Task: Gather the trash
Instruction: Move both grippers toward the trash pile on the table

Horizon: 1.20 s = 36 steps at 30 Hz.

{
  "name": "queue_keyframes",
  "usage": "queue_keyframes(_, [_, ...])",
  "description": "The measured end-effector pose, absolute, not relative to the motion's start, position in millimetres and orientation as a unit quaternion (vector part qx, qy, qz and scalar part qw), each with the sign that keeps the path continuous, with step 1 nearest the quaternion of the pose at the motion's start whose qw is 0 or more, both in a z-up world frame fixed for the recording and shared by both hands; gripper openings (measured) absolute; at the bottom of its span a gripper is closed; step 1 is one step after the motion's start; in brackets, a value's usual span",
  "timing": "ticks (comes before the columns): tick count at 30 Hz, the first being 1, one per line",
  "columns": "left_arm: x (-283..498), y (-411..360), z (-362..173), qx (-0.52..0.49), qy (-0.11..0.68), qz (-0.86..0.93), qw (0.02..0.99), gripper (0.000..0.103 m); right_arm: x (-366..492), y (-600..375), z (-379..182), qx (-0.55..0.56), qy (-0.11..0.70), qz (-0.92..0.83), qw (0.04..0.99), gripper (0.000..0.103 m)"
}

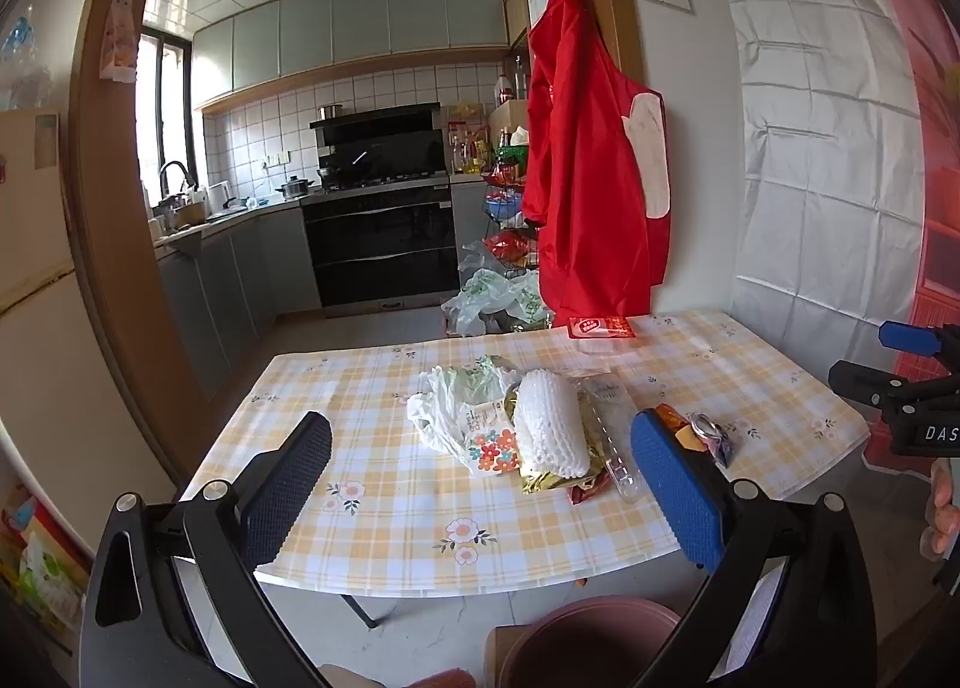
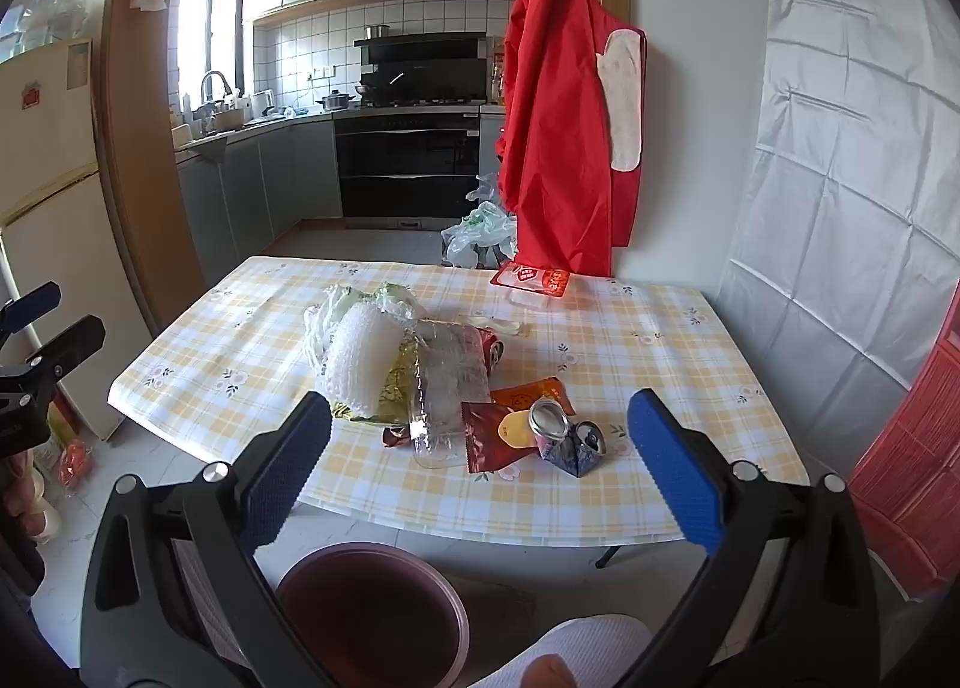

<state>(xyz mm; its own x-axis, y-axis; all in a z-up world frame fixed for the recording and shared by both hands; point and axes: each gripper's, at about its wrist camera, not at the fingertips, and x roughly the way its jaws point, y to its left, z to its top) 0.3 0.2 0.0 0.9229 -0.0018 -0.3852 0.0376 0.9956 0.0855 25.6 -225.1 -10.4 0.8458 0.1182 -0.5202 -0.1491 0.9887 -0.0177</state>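
A heap of trash lies on the checked tablecloth (image 1: 390, 508) (image 2: 660, 364): a white foam net (image 1: 549, 430) (image 2: 360, 358), a white plastic bag (image 1: 447, 412), a clear plastic tray (image 2: 447, 394), gold foil (image 1: 540, 481), a dark red snack wrapper (image 2: 495, 439), an orange wrapper (image 2: 531, 391) and a crushed can (image 2: 567, 433) (image 1: 711, 433). A red packet (image 1: 600, 326) (image 2: 533, 278) lies at the far edge. A brown bin (image 2: 372, 616) (image 1: 588, 646) stands on the floor below the near edge. My left gripper (image 1: 480, 478) and right gripper (image 2: 477, 466) are both open and empty, held before the table's near edge.
A red apron (image 1: 591, 178) hangs on the wall behind the table. Plastic bags (image 1: 498, 298) lie on the kitchen floor beyond. A fridge (image 2: 54, 244) stands to the left. A white sheet (image 2: 840, 147) covers the right wall. A table leg (image 1: 360, 610) shows under the table.
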Motion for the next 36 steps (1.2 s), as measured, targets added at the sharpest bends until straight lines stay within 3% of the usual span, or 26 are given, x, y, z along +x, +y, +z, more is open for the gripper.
queue_keyframes(21, [19, -1, -25, 0.040, 0.228, -0.026, 0.972, 0.098, 39, -236, -27, -0.014, 0.281, 0.071, 0.957, 0.097])
queue_keyframes(36, [81, 10, -126, 0.020, 0.320, -0.040, 0.946, 0.098, 91, -244, -131, 0.001, 0.367, 0.093, 0.925, 0.098])
